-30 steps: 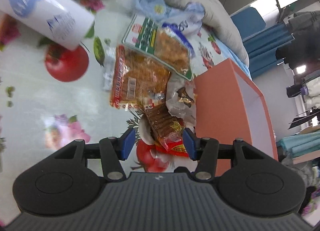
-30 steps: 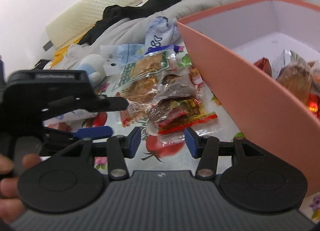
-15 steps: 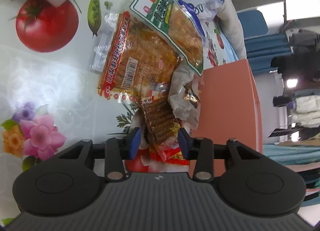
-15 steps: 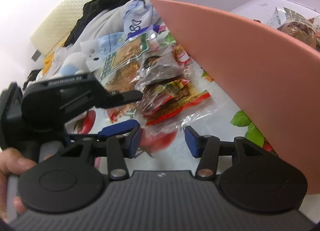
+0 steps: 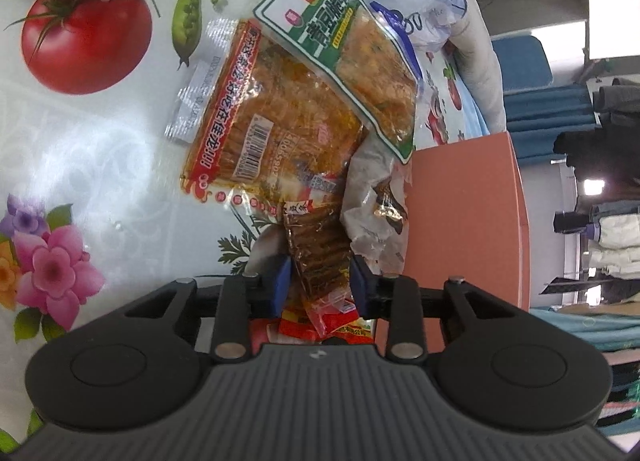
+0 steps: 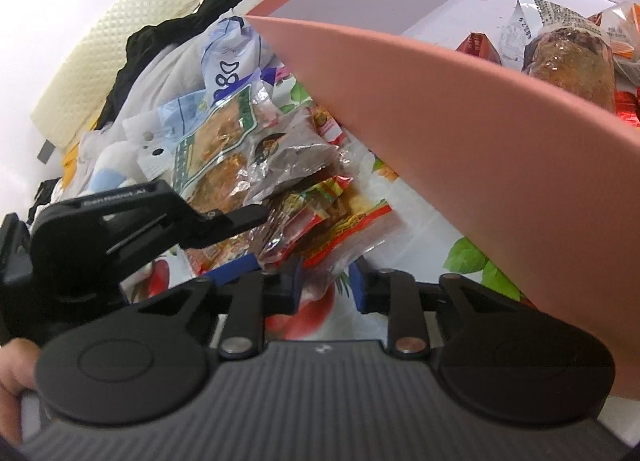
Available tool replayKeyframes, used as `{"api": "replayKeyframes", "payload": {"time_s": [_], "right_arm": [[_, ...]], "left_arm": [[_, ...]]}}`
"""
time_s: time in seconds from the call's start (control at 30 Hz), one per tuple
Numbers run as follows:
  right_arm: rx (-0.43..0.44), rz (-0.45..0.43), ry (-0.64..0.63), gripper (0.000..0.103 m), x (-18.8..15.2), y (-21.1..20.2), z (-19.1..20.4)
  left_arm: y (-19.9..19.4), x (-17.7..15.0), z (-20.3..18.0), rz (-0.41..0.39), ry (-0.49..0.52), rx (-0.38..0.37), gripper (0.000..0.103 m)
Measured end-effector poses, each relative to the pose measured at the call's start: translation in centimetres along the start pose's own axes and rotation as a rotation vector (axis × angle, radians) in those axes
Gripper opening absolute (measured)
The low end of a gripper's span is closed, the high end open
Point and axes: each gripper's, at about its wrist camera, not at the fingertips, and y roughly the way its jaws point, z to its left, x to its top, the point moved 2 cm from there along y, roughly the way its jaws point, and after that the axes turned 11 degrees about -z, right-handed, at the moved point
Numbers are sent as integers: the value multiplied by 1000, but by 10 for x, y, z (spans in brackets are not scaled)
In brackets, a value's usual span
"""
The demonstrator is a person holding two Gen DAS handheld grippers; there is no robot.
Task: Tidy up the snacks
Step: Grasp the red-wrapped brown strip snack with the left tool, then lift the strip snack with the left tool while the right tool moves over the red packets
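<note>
The left gripper (image 5: 319,281) pinches a brown clear-wrapped strip snack packet (image 5: 318,249) between its blue pads, low over the floral vinyl tablecloth (image 5: 80,149). That packet lies at the near end of a snack pile — beside an orange spicy-strip bag (image 5: 276,117) and a green-labelled crisp bag (image 5: 348,45) — just left of the salmon-pink cardboard box (image 5: 464,221). The right gripper (image 6: 325,281) hangs spread, jaws apart, above the pile's edge, holding nothing. Packets already rest inside the box.

The blue-white bag (image 6: 224,73) reads "80"; the left gripper's (image 6: 236,239) housing perhaps "GenRobot.AI".
</note>
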Motion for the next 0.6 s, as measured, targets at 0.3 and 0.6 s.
{"api": "replayKeyframes", "payload": {"time_s": [0.3,0.6], "right_arm": [[24,17,-21,4,1,-5,2],[58,33,-73,4,1,-24,2]], "left_arm": [[-4,-5,1,-36,9,22,21],[-38,-20,1,-102,21,17,15]]}}
